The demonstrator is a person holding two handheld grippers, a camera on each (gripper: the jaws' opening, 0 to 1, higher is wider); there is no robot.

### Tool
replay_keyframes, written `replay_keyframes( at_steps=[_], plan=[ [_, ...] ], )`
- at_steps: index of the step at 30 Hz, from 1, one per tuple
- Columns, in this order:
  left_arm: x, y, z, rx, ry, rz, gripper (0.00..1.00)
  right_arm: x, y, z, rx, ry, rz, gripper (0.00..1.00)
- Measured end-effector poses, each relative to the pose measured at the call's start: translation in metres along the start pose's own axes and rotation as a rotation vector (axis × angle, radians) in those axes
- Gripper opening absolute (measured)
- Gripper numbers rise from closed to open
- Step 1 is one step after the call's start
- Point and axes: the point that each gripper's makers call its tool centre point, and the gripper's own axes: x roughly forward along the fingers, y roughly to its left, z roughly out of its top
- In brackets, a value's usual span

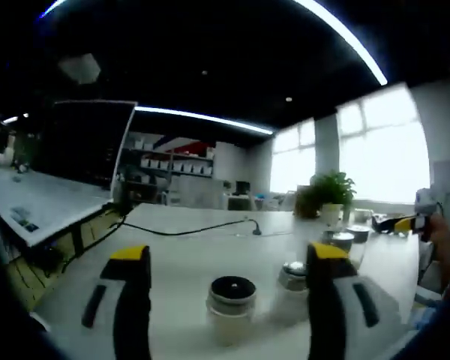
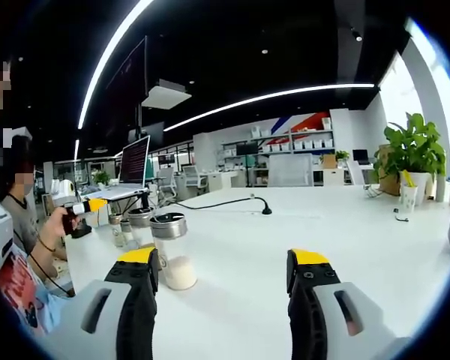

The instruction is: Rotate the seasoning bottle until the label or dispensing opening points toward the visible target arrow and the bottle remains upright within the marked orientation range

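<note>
Yellow-tipped jaws of my left claw stand wide apart and hold nothing. Between them, a little ahead of the tips, a bottle stands upright on the white table, its long axis vertical, seen from above so that its dark round cap faces me. The left gripper view is blurred, and I cannot make out a label, an opening or any arrow, so I cannot tell which way it points. A 2nd bottle stands just beside the right jaw, partly hidden behind it. More jars sit further ahead to the right, too soft to read. A black cable runs across the table well ahead, and a plant stands beyond the jars.

My right claw is also wide and empty. A bottle with a metal cap stands upright just ahead of its left jaw, white powder in its lower part; the jaw covers its lower left edge. I see no label on it. 2 or 3 smaller jars stand in a row behind it, partly overlapping. Far left, a person's hand holds another yellow-tipped gripper, whose jaws I cannot read. A laptop stands beyond them.
</note>
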Motion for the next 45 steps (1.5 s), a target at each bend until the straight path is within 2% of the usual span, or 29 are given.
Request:
replay_keyframes(
  at_steps=[2, 3, 5, 6, 7, 12, 14, 16, 22, 24, 27, 28, 31, 39, 45],
  plan=[
    [0.003, -0.001, -0.003, 0.041, -0.008, 0.023, 0.79, 0.0, 0.0, 0.0, 0.001, 0.001, 0.0, 0.71],
    [0.004, -0.003, -0.006, 0.035, -0.006, 0.029, 0.78, 0.0, 0.0, 0.0, 0.001, 0.002, 0.001, 0.71],
    [0.004, -0.002, -0.006, -0.001, -0.048, 0.077, 0.74, 0.0, -0.001, 0.0, 0.003, -0.001, 0.0, 0.71],
    [0.004, 0.003, -0.008, -0.014, -0.069, 0.125, 0.7, 0.0, -0.002, 0.0, 0.004, -0.002, -0.001, 0.71],
    [0.005, 0.003, -0.014, -0.011, -0.069, 0.145, 0.65, -0.001, -0.002, 0.0, 0.005, -0.002, -0.002, 0.71],
    [0.007, -0.002, -0.028, -0.041, -0.037, 0.14, 0.53, -0.002, -0.002, 0.003, 0.0, -0.01, -0.002, 0.71],
    [0.005, 0.0, -0.033, 0.005, -0.019, 0.169, 0.43, -0.002, -0.003, 0.002, 0.002, -0.007, -0.003, 0.71],
    [0.006, -0.003, -0.034, 0.004, -0.027, 0.169, 0.44, -0.002, -0.002, 0.001, 0.003, -0.004, -0.002, 0.71],
    [0.01, -0.009, -0.044, 0.009, 0.009, 0.157, 0.47, -0.003, -0.003, 0.002, 0.002, -0.006, -0.001, 0.7],
    [0.01, -0.01, -0.044, 0.003, 0.005, 0.156, 0.45, -0.003, -0.004, 0.003, 0.002, -0.007, -0.003, 0.7],
    [0.01, -0.01, -0.044, 0.01, 0.008, 0.156, 0.34, -0.004, -0.005, 0.003, 0.003, -0.009, -0.003, 0.7],
    [0.011, -0.009, -0.042, 0.027, 0.002, 0.155, 0.34, -0.004, -0.005, 0.003, 0.003, -0.009, -0.003, 0.7],
    [0.008, -0.011, -0.041, 0.005, 0.006, 0.151, 0.34, -0.004, -0.004, 0.003, 0.003, -0.008, -0.001, 0.69],
    [0.006, -0.017, -0.041, 0.019, 0.018, 0.096, 0.34, -0.003, -0.003, 0.002, 0.001, -0.002, 0.003, 0.69],
    [0.01, -0.019, -0.042, 0.01, 0.022, 0.026, 0.33, -0.003, -0.004, 0.0, 0.001, 0.001, 0.001, 0.69]
  ],
)
